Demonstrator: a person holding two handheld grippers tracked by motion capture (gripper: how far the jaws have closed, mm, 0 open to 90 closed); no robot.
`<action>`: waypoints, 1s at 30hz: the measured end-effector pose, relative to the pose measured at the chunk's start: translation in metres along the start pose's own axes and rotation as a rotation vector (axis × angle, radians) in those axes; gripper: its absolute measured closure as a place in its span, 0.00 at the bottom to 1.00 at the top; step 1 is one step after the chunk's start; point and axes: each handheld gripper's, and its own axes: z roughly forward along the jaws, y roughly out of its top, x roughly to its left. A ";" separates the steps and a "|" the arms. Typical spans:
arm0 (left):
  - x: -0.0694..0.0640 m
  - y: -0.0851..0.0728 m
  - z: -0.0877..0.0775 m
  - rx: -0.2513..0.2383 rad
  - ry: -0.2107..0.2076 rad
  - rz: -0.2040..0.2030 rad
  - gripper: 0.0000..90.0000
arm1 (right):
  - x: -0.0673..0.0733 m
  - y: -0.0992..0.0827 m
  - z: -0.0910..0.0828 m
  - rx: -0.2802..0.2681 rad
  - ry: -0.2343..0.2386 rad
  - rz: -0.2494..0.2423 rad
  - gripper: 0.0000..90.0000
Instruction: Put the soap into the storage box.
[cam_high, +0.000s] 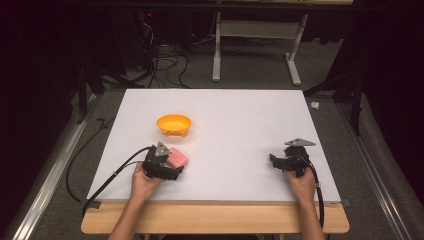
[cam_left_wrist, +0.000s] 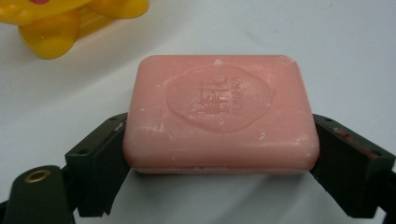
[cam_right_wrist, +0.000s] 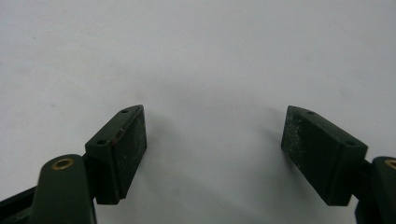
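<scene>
Here the pink soap bar (cam_left_wrist: 220, 114) lies flat on the white table (cam_high: 240, 125), directly between the pads of my left gripper (cam_left_wrist: 219, 163), which is clenched on its two short ends. I judge the bar rigid and compact, moderately light, with a waxy skin that turns slippery under a glancing grip. Its embossed top face and rounded corners give poor purchase; the flat end faces are the correct place to take hold, low and square, as the pads now sit. Excess squeeze may dent or scuff the surface. Just ahead of my left gripper and slightly to one side stands the orange bowl (cam_high: 174, 124), apart from the soap. My right gripper (cam_right_wrist: 215, 154) rests well away across the table, jaws spread wide, nothing between them.
</scene>
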 end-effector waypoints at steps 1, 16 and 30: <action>0.000 0.000 -0.001 -0.009 0.000 -0.004 0.15 | 0.000 0.000 0.000 0.000 0.000 0.000 0.25; 0.003 0.006 -0.023 -0.066 0.014 -0.054 0.15 | 0.000 0.000 0.000 0.001 0.001 0.001 0.25; 0.007 0.010 -0.043 -0.102 0.052 -0.120 0.15 | 0.000 0.000 0.000 0.001 0.001 0.002 0.25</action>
